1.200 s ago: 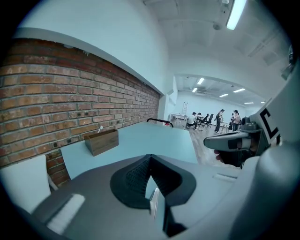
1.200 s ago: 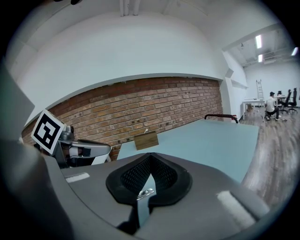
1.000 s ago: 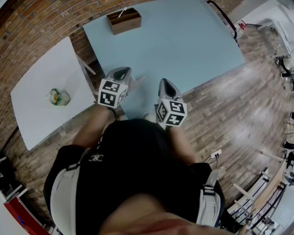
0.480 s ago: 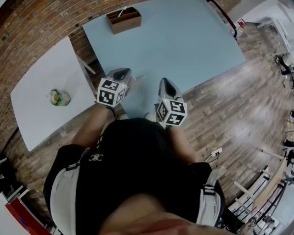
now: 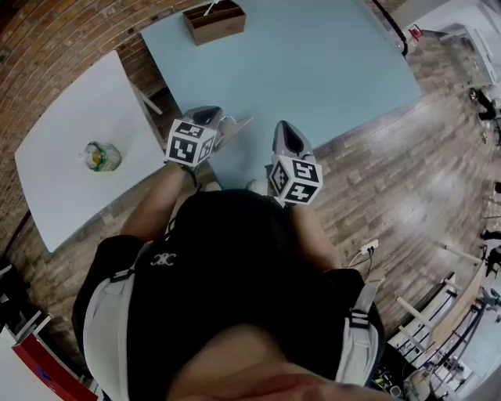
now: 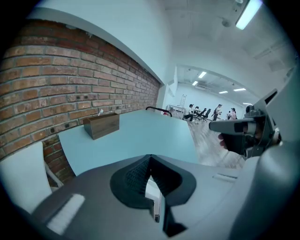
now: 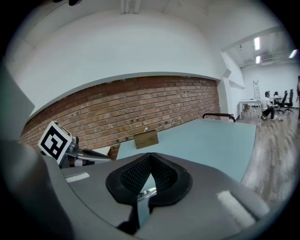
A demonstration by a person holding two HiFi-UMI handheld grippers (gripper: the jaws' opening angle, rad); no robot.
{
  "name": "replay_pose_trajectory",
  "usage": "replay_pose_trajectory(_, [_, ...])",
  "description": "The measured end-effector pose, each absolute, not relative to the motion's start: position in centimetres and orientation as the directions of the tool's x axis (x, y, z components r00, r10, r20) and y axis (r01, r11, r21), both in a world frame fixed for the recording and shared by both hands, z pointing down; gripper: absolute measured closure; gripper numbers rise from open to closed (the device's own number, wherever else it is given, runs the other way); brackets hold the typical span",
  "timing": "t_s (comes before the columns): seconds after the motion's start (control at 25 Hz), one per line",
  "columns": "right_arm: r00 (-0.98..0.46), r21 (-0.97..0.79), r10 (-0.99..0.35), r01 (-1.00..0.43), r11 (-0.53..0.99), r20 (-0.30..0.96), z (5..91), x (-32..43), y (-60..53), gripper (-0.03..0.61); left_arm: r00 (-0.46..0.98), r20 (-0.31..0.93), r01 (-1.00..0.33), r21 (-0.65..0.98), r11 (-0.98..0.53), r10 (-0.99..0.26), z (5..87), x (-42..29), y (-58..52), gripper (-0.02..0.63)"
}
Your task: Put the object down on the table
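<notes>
Light-blue rectangular tabletop is the drop target. A brown wooden box sits at its far end, well apart from me. Left tongs are clenched tight, and a thin pale flat piece pokes out past their tip. It looks held, but I can't tell what it is. It hangs over the near corner of the tabletop; touching or not, I can't tell from the head view. Right tongs are clenched too, with nothing I can make out in them, and sit beside the left ones by the near edge. Step in hand, my read: lowering to set down. To do it well I'd bring the piece flat onto bare blue surface, in from the edge, release only then, and hold the right tongs clear.
</notes>
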State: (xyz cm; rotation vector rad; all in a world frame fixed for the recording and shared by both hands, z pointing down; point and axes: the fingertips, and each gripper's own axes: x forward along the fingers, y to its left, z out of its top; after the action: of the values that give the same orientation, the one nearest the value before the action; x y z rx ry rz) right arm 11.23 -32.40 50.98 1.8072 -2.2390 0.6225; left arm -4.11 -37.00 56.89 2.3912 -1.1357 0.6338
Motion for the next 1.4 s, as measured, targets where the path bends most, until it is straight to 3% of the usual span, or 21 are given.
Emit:
replay_pose_trajectory(0.16, [-0.184, -0.196, -0.891, -0.974, 0.110, 0.415, 51.4, 11.4, -31.3, 0.564, 0.557, 0.631, -0.786, 0.189, -0.589, -0.540, 60.7, -4.7, -36.8, 0.607])
replay_pose_trajectory(0.36, [-0.098, -0.152, -0.873, -0.988, 0.027, 0.479, 52.9, 11.7, -27.7, 0.563, 0.576, 0.700, -0.748, 0.243, -0.617, -0.422, 66.0, -4.4, -36.6, 0.456])
replay_pose_trajectory(0.6, [0.044, -0.108, -0.860, -0.988, -0.114, 0.508, 53.4, 13.8, -22.0, 0.563, 0.562, 0.759, -0.717, 0.247, -0.652, -0.330, 71.6, -3.1, -36.7, 0.391])
replay_pose_trajectory(0.8, [0.116, -0.100, -0.870, -0.978, -0.186, 0.480, 52.4, 15.7, -19.5, 0.563, 0.554, 0.764, -0.724, 0.247, -0.645, -0.330, 72.0, -2.8, -36.5, 0.397])
replay_pose_trajectory(0.96, [0.088, -0.135, -0.901, -0.978, -0.159, 0.424, 51.2, 16.6, -19.0, 0.565, 0.544, 0.734, -0.744, 0.199, -0.638, -0.405, 69.6, -2.5, -37.0, 0.398])
replay_pose_trajectory(1.04, [0.066, -0.156, -0.917, -0.978, -0.137, 0.393, 50.3, 17.1, -19.0, 0.566, 0.537, 0.697, -0.769, 0.173, -0.615, -0.475, 67.6, -2.7, -37.0, 0.450])
replay_pose_trajectory(1.16, [0.045, -0.160, -0.925, -0.981, -0.113, 0.378, 49.7, 17.5, -19.2, 0.568, 0.522, 0.630, -0.810, 0.155, -0.565, -0.575, 64.8, -3.7, -36.3, 0.614])
replay_pose_trajectory(1.4, [0.005, -0.167, -0.927, -0.983, -0.072, 0.375, 50.2, 17.1, -20.8, 0.568, 0.558, 0.567, -0.797, 0.166, -0.580, -0.605, 62.0, -3.5, -35.1, 0.614])
